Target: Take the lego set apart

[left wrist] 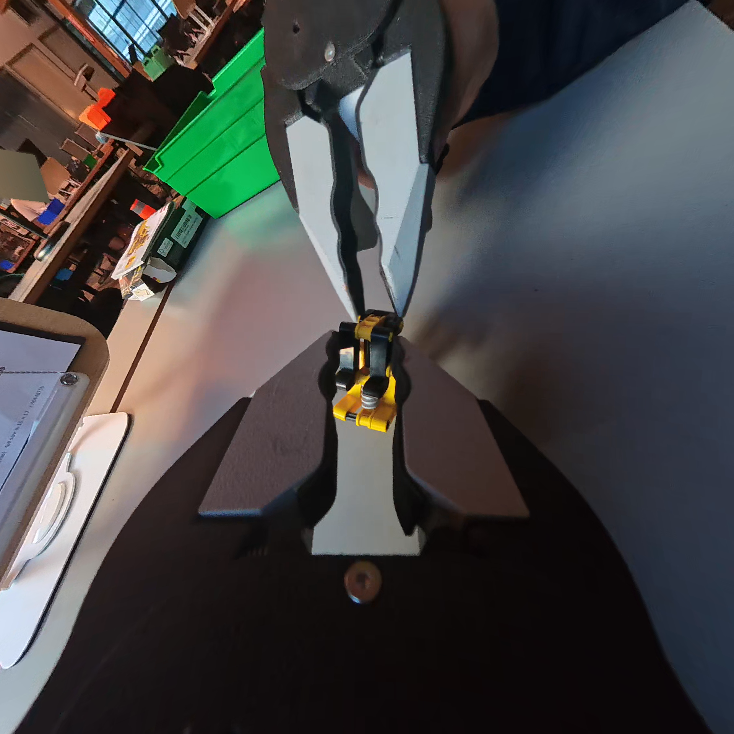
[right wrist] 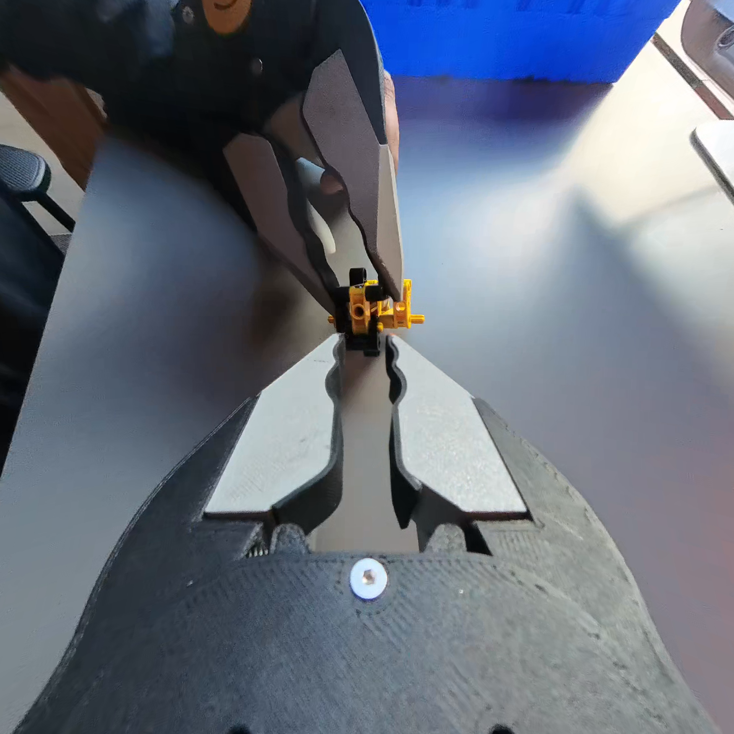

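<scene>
A small yellow and black lego set [left wrist: 367, 381] is held in the air above the white table [left wrist: 556, 278], between both grippers. My left gripper [left wrist: 365, 357] is shut on its lower yellow body, with a finger on each side. My right gripper [left wrist: 377, 315] comes in from the top of the left wrist view and pinches the black and yellow far end. In the right wrist view the lego set [right wrist: 373, 311] sits just past my right gripper [right wrist: 365, 339], whose tips close on a black part. The left gripper [right wrist: 367, 298] grips it from above.
Stacked green bins [left wrist: 222, 151] stand at the back of the table, with boxes and a booklet [left wrist: 159, 246] beside them. A board with papers [left wrist: 39, 397] lies at the left. A blue bin [right wrist: 516, 39] stands behind. A chair [right wrist: 24, 178] is off the table's edge.
</scene>
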A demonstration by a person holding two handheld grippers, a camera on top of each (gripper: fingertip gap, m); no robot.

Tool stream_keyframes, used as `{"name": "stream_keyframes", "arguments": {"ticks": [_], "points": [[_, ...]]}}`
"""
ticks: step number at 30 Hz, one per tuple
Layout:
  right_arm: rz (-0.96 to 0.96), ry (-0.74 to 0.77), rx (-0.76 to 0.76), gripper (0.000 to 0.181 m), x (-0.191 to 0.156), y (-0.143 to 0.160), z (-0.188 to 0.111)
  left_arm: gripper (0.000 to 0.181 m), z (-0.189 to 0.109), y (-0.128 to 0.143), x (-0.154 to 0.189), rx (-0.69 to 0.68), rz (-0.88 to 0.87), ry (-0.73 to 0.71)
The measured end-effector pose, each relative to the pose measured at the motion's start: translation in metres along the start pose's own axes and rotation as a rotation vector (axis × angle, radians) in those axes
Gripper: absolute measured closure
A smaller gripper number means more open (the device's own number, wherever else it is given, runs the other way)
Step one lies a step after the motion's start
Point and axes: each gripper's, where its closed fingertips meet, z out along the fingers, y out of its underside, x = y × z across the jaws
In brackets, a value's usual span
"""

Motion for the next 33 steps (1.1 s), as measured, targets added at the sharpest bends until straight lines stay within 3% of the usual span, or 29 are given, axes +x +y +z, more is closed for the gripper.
{"name": "stream_keyframes", "arguments": {"ticks": [5, 8, 14, 26, 33], "points": [[0.006, -0.016, 0.002, 0.168, -0.001, 0.000, 0.000, 0.158, 0.000, 0.000, 0.000, 0.002, 0.010, -0.005], [0.011, 0.004, 0.027, 0.181, 0.005, -0.003, -0.006, 0.158, -0.001, 0.000, 0.000, 0.004, 0.018, -0.007], [0.030, -0.003, 0.019, 0.173, 0.004, -0.001, -0.002, 0.158, 0.000, 0.000, 0.002, 0.004, 0.037, -0.007], [-0.116, 0.022, -0.044, 0.180, -0.004, 0.004, 0.002, 0.159, 0.001, 0.001, 0.008, 0.007, 0.074, 0.042], [-0.074, -0.009, -0.012, 0.181, -0.006, 0.001, -0.001, 0.158, -0.001, -0.001, 0.008, 0.033, 0.049, 0.059]]}}
